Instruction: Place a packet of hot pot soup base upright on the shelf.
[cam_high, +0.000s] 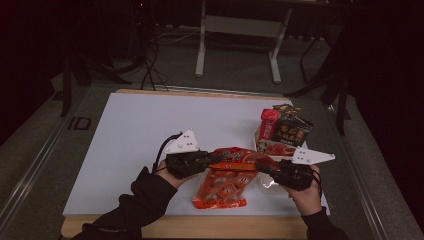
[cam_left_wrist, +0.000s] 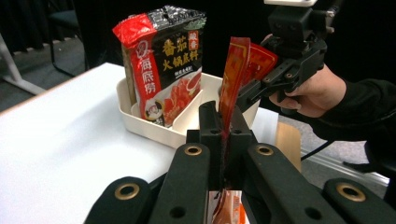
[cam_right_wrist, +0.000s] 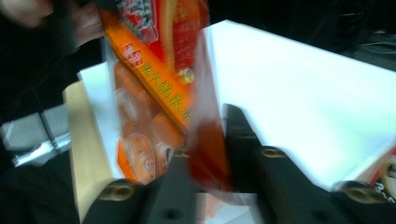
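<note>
High view: 2 grippers clamp 1 orange packet near the white board's front edge, left gripper and right gripper both closed on its top. Just beyond, 1 white tray holds 2 packets; open board lies left.

The orange sachet is glossy plastic film with a crinkled sheen, as is the red-and-black packet standing in the smooth, matt cream plastic tray. The table top looks matt white, probably laminate, edged in pale wood. Both grippers' jaws are matt black plastic with brass-coloured rivets.
</note>
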